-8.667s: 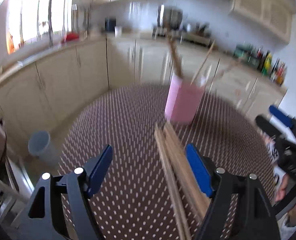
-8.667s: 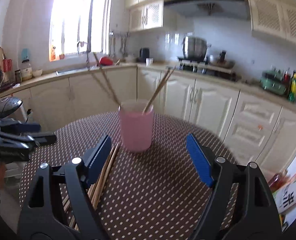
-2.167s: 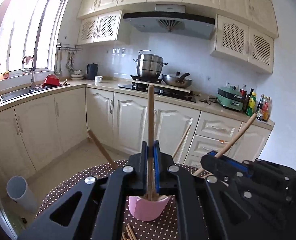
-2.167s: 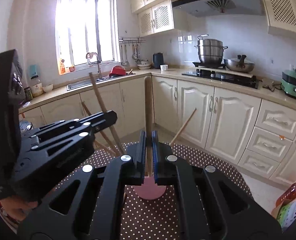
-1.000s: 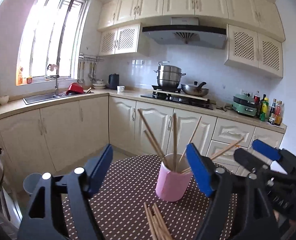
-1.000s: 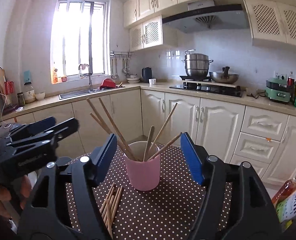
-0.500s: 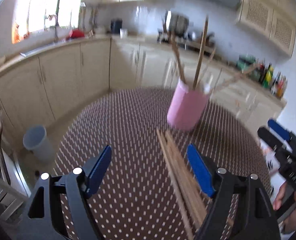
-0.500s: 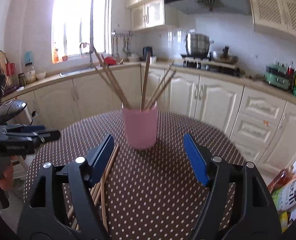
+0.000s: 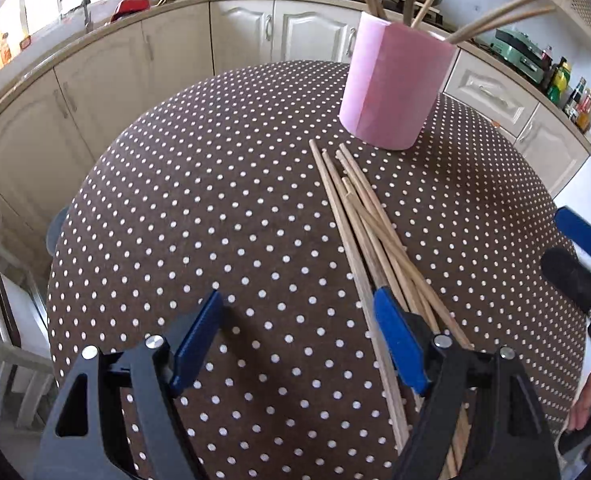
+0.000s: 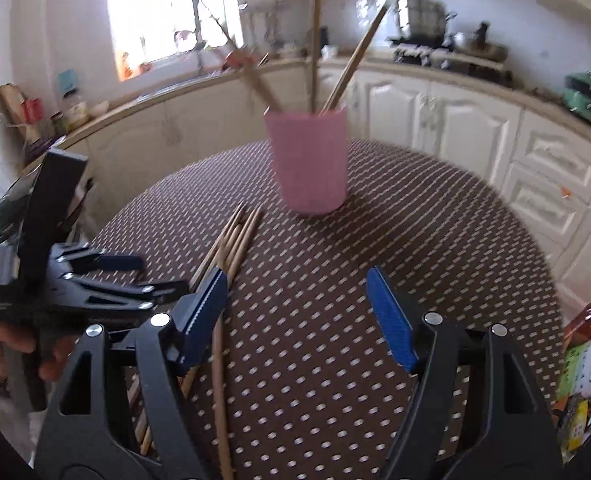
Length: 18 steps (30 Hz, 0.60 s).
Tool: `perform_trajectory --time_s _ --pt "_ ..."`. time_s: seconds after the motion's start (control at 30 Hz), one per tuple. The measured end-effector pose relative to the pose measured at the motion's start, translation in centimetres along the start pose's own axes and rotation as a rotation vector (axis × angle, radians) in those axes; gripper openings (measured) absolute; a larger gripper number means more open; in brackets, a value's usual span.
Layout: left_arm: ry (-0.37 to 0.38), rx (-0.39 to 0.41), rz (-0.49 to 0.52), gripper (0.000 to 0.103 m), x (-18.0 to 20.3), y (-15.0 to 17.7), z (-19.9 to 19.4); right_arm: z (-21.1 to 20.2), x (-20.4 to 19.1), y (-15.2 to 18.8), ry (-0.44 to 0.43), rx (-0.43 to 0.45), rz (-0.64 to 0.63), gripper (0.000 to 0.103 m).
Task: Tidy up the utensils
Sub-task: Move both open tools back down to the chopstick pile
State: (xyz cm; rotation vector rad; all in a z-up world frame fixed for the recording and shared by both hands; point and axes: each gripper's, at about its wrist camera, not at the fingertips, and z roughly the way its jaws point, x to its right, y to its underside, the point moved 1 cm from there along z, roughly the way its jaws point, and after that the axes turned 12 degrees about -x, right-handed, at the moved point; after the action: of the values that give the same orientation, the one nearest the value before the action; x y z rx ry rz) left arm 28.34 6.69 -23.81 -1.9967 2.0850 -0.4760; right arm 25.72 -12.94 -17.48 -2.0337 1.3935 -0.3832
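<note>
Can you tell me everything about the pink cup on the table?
The pink cup is a plain, smooth cup with no handle, a little wider at the top, and looks like matte plastic. It stands upright on the brown tablecloth with white dots, toward the far side. Several wooden chopsticks stick out of its open top, leaning different ways. More loose chopsticks lie on the cloth in front of it, their tips close to its base. No gripper is touching it.

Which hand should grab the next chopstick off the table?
Probably left. The left gripper is open, with one finger already over the loose chopsticks. The right gripper is open too, but most of the pile lies outside its fingers.
</note>
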Motion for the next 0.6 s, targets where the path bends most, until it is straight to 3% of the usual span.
perform_trajectory --time_s 0.17,0.27,0.4,0.5,0.6 --pt "-0.045 -0.018 -0.013 0.076 -0.7 0.2 0.0 2.4 -0.9 0.1 -0.057 -0.138 -0.035 0.071" --pt "-0.073 -0.017 -0.004 0.076 -1.1 0.5 -0.1 3.3 -1.8 0.2 -0.070 -0.172 -0.064 0.063" --pt "-0.019 -0.002 -0.037 0.076 -1.9 0.9 -0.7 4.5 -2.8 0.2 -0.040 -0.224 -0.099 0.049" --pt "0.023 0.008 -0.045 0.076 -2.2 0.6 -1.1 4.9 -2.8 -0.1 0.001 -0.237 -0.094 0.045" --pt "0.015 0.009 -0.033 0.076 -1.7 0.0 -1.3 5.1 -2.7 -0.4 -0.019 -0.237 -0.076 0.045"
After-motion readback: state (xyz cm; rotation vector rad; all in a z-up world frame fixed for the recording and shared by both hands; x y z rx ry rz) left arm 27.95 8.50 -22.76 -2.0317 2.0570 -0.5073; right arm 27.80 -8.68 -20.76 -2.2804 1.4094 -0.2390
